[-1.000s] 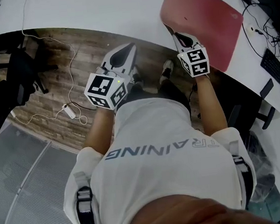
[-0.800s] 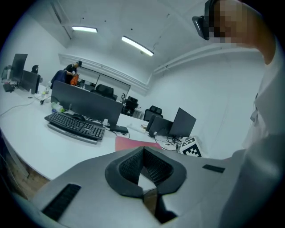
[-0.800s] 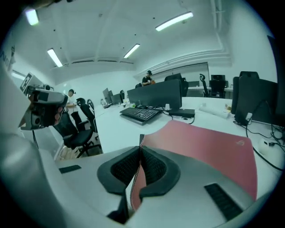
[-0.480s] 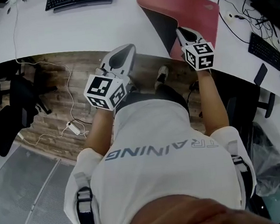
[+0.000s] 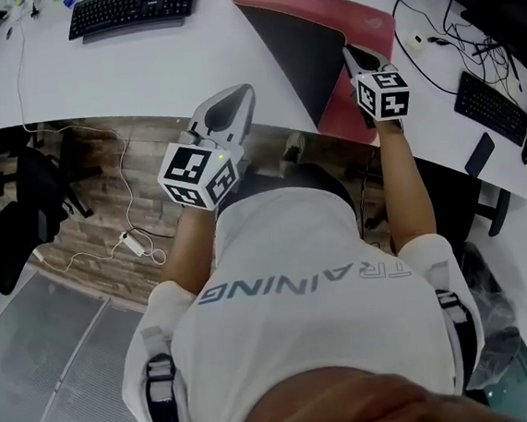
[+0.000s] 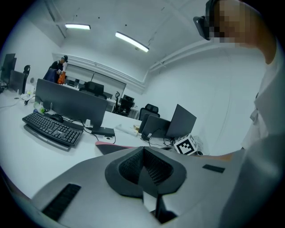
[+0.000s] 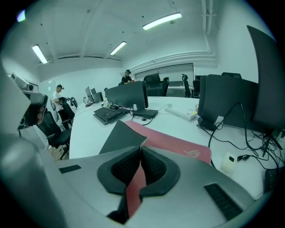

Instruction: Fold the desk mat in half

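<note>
At the far left of the head view a black keyboard (image 5: pixel 132 5) lies on the curved white desk (image 5: pixel 139 74), and below the desk's edge a white cable (image 5: pixel 131 186) trails over the wooden floor (image 5: pixel 92 166). The left gripper (image 5: pixel 233 102) hangs over that floor in front of the person's white shirt (image 5: pixel 320 311), just short of the desk edge and well apart from the mat, its marker cube (image 5: pixel 200 173) turned up toward the camera. In the left gripper view its jaws are clenched together with nothing between them (image 6: pixel 143 167); beyond them stand a dark monitor (image 6: pixel 71 102) and the keyboard (image 6: pixel 51 129). To the right, the desk mat (image 5: pixel 357 25) sits on the desk ahead of the person, partly raised: its near part is lifted off the surface, so the dark underside (image 5: pixel 290 50) faces left while the red top side shows along the upper and right edges. The right gripper (image 5: pixel 360 57) is at the mat's near right edge, and in the right gripper view its jaws (image 7: pixel 140 164) are clamped on that edge, a red strip of the mat pinched between the pads, with the mat (image 7: pixel 171 143) bending away from the jaws, dark on the left and red on the right. Farther right, black cables (image 5: pixel 442 44) and a second keyboard (image 5: pixel 490 105) lie on the desk.
</note>
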The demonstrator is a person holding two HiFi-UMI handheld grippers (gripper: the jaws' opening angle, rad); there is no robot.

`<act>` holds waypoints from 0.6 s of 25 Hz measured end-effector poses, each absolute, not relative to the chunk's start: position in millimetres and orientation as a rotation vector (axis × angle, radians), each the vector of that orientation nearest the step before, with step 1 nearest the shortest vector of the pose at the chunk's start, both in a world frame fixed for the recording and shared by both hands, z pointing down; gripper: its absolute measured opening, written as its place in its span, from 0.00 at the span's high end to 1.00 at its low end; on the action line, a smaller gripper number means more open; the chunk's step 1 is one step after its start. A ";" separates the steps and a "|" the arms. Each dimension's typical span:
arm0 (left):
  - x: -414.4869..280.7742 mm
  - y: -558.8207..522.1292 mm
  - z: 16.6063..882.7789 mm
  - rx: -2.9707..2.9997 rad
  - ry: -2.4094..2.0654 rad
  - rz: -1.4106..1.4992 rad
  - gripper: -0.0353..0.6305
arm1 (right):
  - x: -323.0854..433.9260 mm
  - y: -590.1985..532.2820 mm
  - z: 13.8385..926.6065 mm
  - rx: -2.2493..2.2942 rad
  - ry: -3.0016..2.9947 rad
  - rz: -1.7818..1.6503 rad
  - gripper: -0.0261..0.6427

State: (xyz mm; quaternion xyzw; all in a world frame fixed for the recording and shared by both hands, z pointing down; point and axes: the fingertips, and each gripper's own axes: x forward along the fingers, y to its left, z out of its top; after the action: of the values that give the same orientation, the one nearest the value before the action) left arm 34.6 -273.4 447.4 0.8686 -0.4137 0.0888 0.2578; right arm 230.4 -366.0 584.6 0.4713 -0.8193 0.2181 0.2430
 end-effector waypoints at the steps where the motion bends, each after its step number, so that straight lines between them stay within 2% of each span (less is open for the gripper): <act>1: 40.1 -276.9 448.7 2.353 -1.123 0.244 0.91 | 238.6 -371.9 587.6 1.292 -2.229 0.602 0.91; 15: 89.3 -309.1 463.4 2.318 -1.130 0.303 0.91 | 347.6 -443.7 640.7 1.265 -1.992 0.480 0.91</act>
State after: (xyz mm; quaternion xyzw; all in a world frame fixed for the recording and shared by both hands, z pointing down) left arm 89.3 -309.1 463.4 0.8597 -0.4193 0.1125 0.2692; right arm 347.6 -443.7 640.7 0.4903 -0.7721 0.1861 0.3589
